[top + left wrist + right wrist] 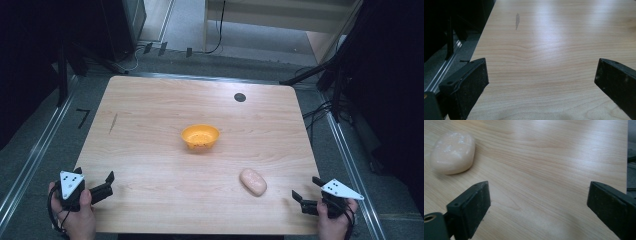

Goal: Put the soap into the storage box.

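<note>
Centrally, an orange bowl [200,136] holds dark specks.

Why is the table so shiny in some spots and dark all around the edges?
High view: light falls on the table while the room around it stays dark. Left gripper view: a pale glare streaks across the wood, and the near jaws look soft and blurred. Right gripper view: the pale soap-like lump has small bright glints and a faint shadow beneath it.

A lab-like recording space is suggested by a bare wooden table [150,115] ringed with floor rails [35,155], cables [317,112] and dark stands [62,75].
</note>
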